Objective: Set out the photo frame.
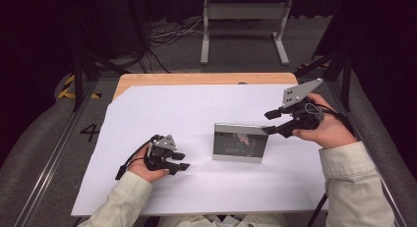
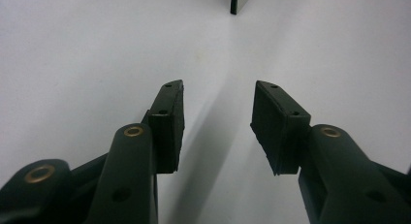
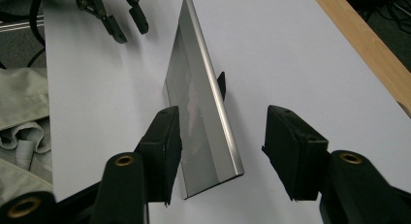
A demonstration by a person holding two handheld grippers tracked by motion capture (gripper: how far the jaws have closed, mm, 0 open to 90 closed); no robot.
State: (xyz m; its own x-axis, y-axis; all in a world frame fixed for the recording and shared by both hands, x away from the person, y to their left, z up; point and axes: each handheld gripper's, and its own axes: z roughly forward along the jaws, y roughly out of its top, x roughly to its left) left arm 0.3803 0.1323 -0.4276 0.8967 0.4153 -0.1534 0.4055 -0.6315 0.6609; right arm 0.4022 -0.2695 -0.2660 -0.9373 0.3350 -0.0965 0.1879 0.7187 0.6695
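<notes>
A silver-rimmed picture frame stands upright on the white sheet, propped by a dark back stand. My right gripper hovers at its upper right corner, open. In the right gripper view the frame runs edge-on away from me, its near end between the spread jaws of my right gripper without touching the pads. My left gripper rests low on the sheet, left of the frame, open and empty. In the left gripper view, my left gripper points at bare sheet, a frame corner far ahead.
The sheet covers a wooden table whose far edge shows bare. Beyond it on the floor stand a grey metal rack and loose cables. A pale sleeve lies at the left of the right gripper view.
</notes>
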